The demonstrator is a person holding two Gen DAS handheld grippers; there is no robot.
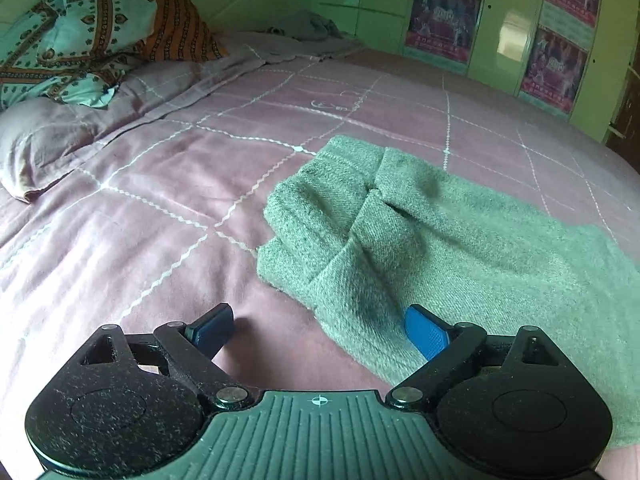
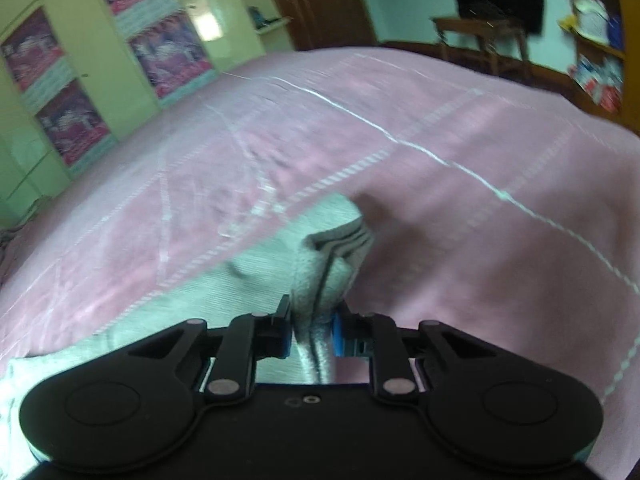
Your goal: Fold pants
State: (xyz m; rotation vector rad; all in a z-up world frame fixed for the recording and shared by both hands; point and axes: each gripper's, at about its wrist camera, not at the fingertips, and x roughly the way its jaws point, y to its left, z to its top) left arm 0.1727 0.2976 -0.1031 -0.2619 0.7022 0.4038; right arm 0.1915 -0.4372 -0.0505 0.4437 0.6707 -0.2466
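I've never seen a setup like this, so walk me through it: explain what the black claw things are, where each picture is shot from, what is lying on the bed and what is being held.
The black claws are two hand-held grippers; a person carries one in each hand. A fisheye camera on each looks forward along its two fingers, so each picture shows its own gripper at the bottom.

The left wrist picture shows the left gripper open, gripping nothing, its right-hand pad beside the grey-green pants, which lie partly folded on the pink bedspread. A pillow and a patterned cloth lie at the far left.

The right wrist picture shows the right gripper shut on a bunched edge of the same pants. This view is blurred. Green cupboards stand behind the bed.
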